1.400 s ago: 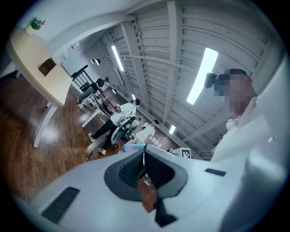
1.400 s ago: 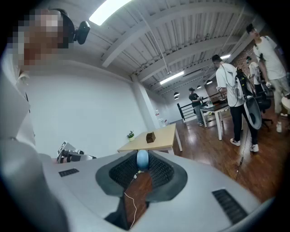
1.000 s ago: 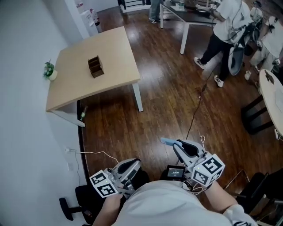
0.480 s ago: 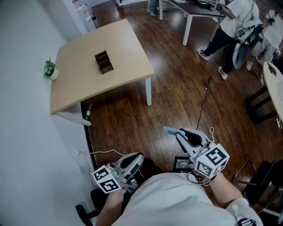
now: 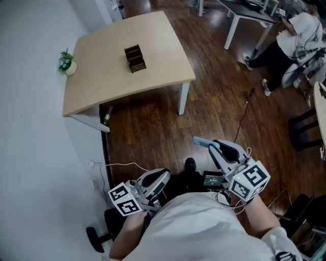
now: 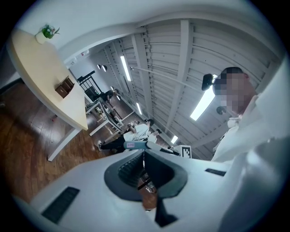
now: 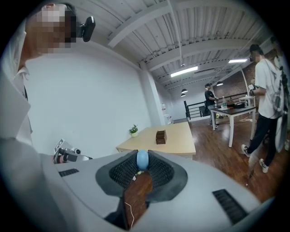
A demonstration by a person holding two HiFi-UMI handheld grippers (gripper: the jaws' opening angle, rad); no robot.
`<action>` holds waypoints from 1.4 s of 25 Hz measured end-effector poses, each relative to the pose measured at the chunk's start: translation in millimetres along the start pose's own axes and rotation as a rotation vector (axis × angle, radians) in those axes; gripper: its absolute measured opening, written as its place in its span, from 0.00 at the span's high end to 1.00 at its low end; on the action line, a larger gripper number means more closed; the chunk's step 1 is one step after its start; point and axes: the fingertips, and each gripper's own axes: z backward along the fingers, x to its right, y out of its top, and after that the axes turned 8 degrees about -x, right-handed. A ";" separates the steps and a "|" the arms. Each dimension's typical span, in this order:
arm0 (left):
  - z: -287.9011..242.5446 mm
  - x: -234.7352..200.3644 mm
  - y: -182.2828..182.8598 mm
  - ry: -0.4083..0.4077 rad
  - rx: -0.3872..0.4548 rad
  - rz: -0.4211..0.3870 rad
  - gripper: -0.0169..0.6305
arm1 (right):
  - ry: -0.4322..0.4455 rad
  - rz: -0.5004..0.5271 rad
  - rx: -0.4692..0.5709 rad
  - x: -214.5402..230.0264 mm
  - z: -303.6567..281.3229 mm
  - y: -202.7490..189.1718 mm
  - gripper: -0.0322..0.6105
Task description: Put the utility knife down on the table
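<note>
My right gripper (image 5: 205, 145) is shut on a light-blue utility knife (image 5: 198, 141), whose rounded end sticks out past the fingertips (image 7: 142, 159). It is held over the dark wood floor, well short of the light wooden table (image 5: 153, 76). A small brown wooden box (image 5: 135, 58) and a little potted plant (image 5: 66, 62) stand on that table; both show again in the right gripper view, box (image 7: 160, 137) and plant (image 7: 133, 131). My left gripper (image 5: 163, 176) hangs low at the left, its jaws shut together with nothing between them (image 6: 144, 153).
A white wall runs along the left. A white cable (image 5: 114, 165) and a dark cable (image 5: 242, 120) lie on the floor. People (image 5: 295, 43) stand by a dark table (image 5: 244, 10) at the far right. A black chair base (image 5: 97, 237) is at the bottom left.
The wooden table has come closer and slid down and right in the head view as the person walks toward it. Both grippers keep the same pose and grip.
</note>
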 end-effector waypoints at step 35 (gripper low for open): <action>-87.5 -185.2 192.7 0.240 0.138 0.046 0.97 | 0.266 0.090 -0.104 151.9 -253.9 119.9 0.84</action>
